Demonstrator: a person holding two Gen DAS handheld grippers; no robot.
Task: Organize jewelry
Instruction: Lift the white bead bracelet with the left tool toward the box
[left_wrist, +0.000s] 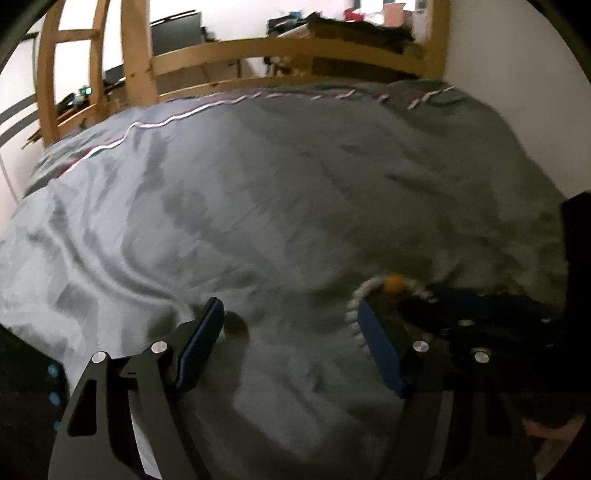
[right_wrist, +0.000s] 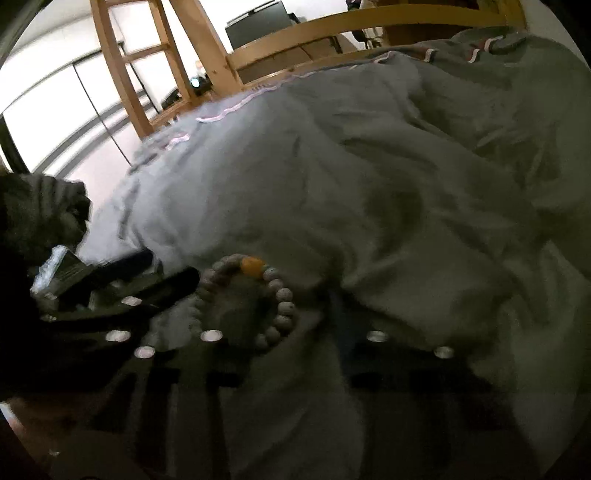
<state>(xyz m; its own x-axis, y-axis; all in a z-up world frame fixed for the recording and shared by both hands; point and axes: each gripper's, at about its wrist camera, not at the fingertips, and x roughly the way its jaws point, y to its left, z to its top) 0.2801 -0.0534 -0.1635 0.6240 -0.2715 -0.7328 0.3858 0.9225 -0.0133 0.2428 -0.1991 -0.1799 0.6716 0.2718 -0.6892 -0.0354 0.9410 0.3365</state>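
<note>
A bracelet (right_wrist: 280, 295) of pale round beads with one orange bead (right_wrist: 253, 265) lies on the grey duvet (right_wrist: 369, 184). In the left wrist view the bracelet (left_wrist: 373, 284) shows partly behind my left gripper's right finger. My left gripper (left_wrist: 291, 321) stands open just left of it, with only duvet between its blue pads. My right gripper (right_wrist: 314, 314) is badly blurred. The bracelet's right side lies at or between its fingers, and I cannot see whether the pads touch the beads. It appears as a dark shape (left_wrist: 439, 299) right of the bracelet.
A wooden bed frame (left_wrist: 280, 51) runs along the far edge of the duvet (left_wrist: 258, 203), with a dark monitor (left_wrist: 175, 31) behind it. A white wall (left_wrist: 509, 55) stands to the right. A dark sleeve (right_wrist: 40, 214) and the left gripper (right_wrist: 173, 266) crowd the bracelet's left side.
</note>
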